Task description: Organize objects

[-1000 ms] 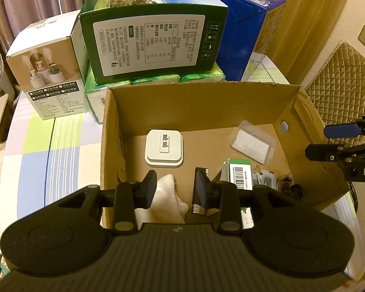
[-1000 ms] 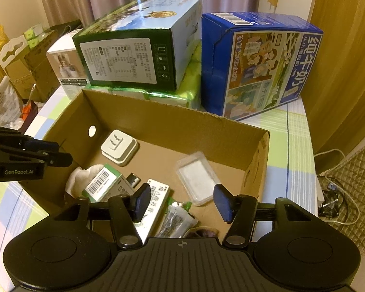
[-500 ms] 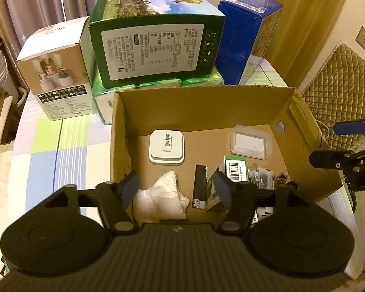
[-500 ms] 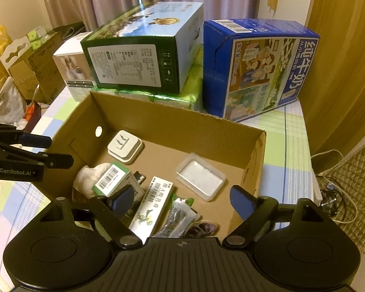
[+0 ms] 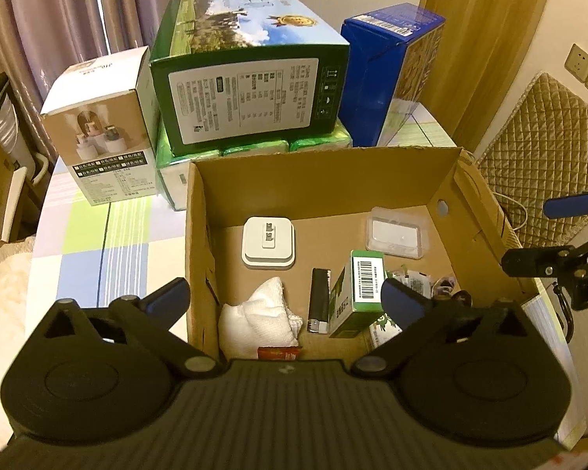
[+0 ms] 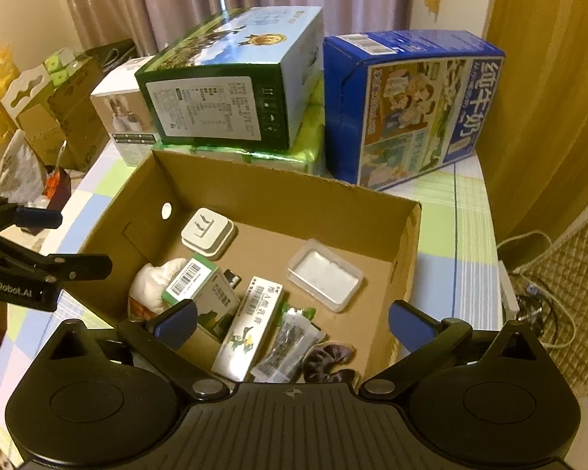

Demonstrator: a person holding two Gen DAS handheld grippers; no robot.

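Above cardboard box (image 5: 325, 180), left tool (image 5: 286, 299) opened, releasing lighter (image 5: 319, 299).

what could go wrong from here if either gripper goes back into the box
1. The cardboard box has tall walls; the left gripper, open wide, straddles the left wall and could snag it going down.
2. The lighter lies tight between the white cloth and the green carton, so a grab may catch a neighbour.
3. The right gripper hangs open over overlapping packets, which may slip.

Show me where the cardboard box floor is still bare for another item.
Bare floor: between the white adapter and clear plastic case, along the back wall. Crowded: the near half, with white cloth, lighter, green carton and packets.
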